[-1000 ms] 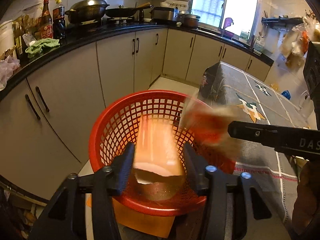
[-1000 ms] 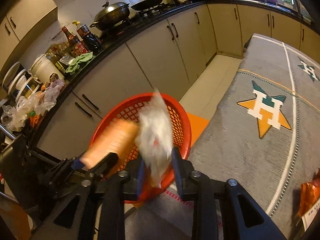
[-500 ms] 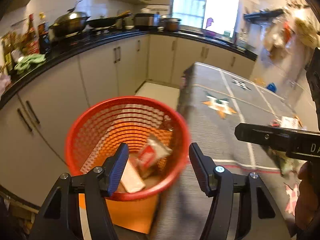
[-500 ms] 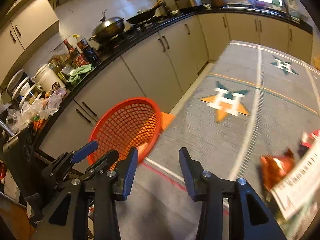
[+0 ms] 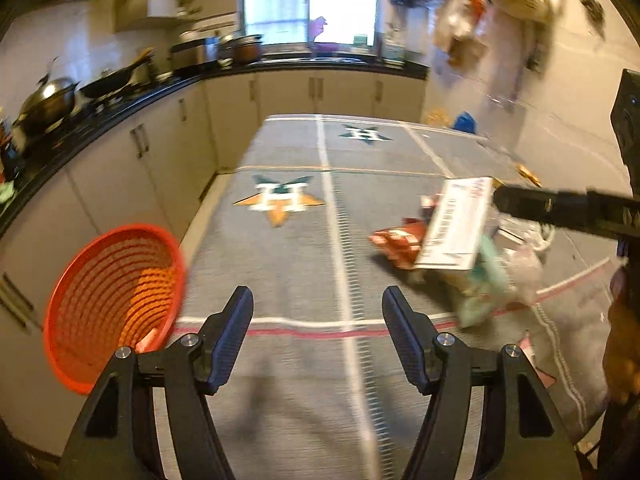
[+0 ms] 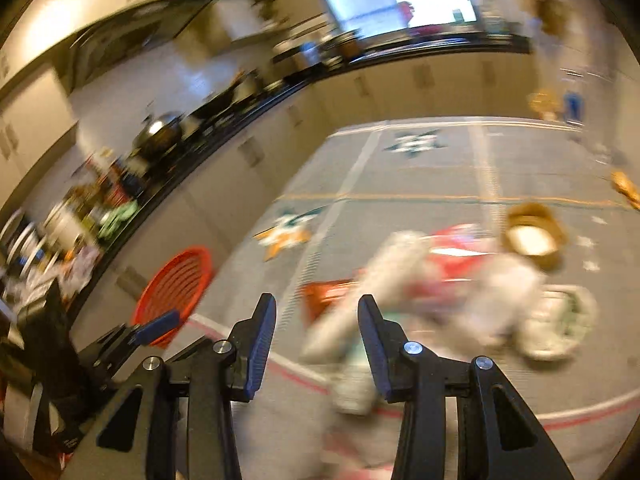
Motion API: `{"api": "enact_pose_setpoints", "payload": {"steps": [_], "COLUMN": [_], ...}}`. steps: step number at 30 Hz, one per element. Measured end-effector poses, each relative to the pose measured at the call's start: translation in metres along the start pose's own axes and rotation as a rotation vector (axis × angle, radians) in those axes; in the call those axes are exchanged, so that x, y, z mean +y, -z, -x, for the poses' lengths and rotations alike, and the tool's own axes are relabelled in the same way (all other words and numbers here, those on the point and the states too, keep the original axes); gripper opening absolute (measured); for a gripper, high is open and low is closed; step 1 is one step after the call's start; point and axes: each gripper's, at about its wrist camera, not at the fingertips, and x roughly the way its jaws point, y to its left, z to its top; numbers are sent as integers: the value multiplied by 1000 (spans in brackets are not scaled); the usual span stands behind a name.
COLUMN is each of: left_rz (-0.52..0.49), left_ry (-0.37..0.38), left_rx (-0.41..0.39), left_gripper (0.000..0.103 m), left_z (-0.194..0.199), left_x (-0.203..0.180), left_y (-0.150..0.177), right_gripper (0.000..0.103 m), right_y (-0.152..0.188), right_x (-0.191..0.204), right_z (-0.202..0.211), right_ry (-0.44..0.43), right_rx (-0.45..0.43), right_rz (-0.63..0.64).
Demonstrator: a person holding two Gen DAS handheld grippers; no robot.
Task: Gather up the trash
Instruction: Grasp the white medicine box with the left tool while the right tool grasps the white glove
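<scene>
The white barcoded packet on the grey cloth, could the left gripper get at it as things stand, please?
Probably yes: the left gripper is open and empty, with bare grey cloth ahead. The white barcoded packet tops the pile, though the right gripper reaches in beside it.

Blurred trash pile (image 6: 448,280) on grey cloth (image 6: 400,168), red basket (image 6: 176,288) far left.

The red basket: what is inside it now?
In the left wrist view, the red basket shows an orange glow through its mesh and a pale scrap near the bottom rim. Its near wall and the motion blur hide the rest.
</scene>
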Motion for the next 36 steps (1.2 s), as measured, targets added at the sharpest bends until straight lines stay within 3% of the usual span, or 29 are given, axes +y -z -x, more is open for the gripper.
{"api": "enact_pose_setpoints", "payload": {"steps": [4,7,10,15,18,21,23,25,30,36], "left_rz": [-47,-88,-117,-155,-167,-157,-151,-140,-119,-74], "left_ry": [53,82,104,126,129,140,144,158,172,235], "left_rx": [8,14,15,38,50,71,77,93,113,121], "left_gripper": [69,71,73,76,76,76,76,76,76,43], "left_z": [-4,-9,-15,-28,-38,-49,-55,-64,-79,-85], "left_x": [-29,-51,-67,-87,-94,-93,-93,-92,-90,-84], "left_y": [-8,-14,-22,-32,-36,-39,-41,-43,-45,-47], "right_gripper": [46,46,46,46,55,55,50,34,28,28], "right_y": [-4,-2,3,10,12,15,16,20,21,22], "right_x": [-46,-79,-108,-135,-135,-138,-134,-132,-116,-116], "right_z": [31,42,38,23,17,12,7,5,8,6], "right_ry": [106,241,328,312,308,309,310,298,294,278], "right_rx": [-72,-97,-65,11,30,37,35,39,-8,-5], "right_rz": [-52,-77,-118,-187,-190,-186,-169,-145,-81,-85]}}
